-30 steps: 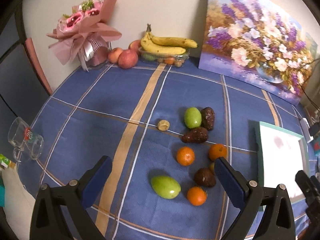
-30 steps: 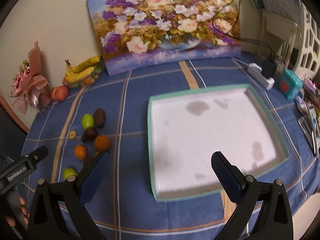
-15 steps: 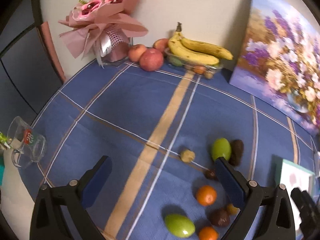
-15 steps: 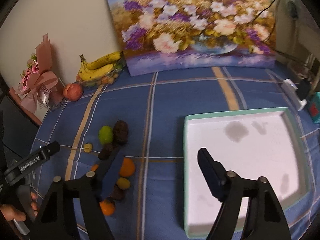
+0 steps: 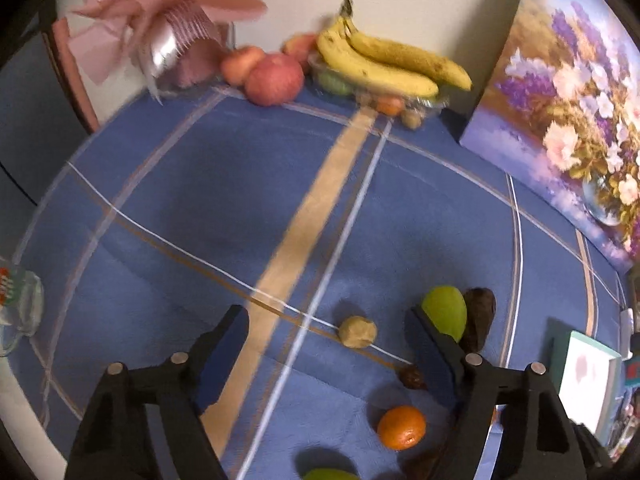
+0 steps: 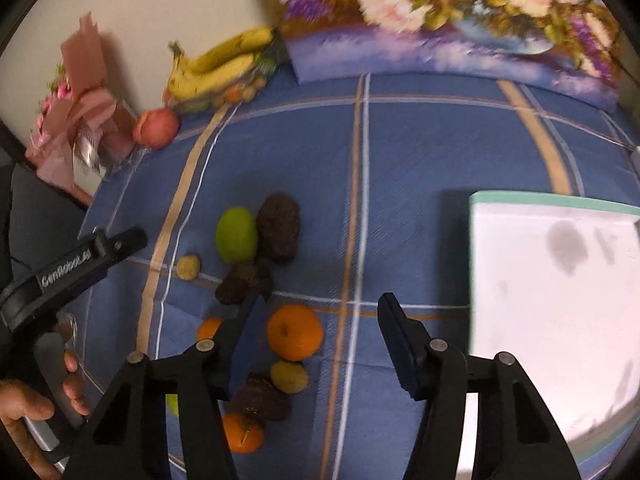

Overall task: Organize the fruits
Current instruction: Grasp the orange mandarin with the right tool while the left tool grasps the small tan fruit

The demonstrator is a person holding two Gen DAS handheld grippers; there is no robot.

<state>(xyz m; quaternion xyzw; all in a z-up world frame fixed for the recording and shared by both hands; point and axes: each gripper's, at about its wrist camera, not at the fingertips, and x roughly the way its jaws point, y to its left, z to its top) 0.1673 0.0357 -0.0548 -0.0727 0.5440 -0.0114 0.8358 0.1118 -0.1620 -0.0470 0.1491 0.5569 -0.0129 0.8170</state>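
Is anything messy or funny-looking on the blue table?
Yes. The tray has dark stains on its white bottom and holds no fruit, while oranges, green fruits and dark brown ones lie scattered loose on the tablecloth beside it.

Loose on the blue checked tablecloth (image 6: pixel 420 168) lie round oranges (image 6: pixel 295 333), glossy green oval fruits (image 6: pixel 236 233) and dark brown wrinkled fruits (image 6: pixel 278 227), clustered left of the white tray (image 6: pixel 552 201).

A home: checked tablecloth (image 5: pixel 200 184), wrapped bouquet (image 5: pixel 176 28), bananas (image 5: pixel 384 60) and a flower painting (image 5: pixel 568 120) against the wall.
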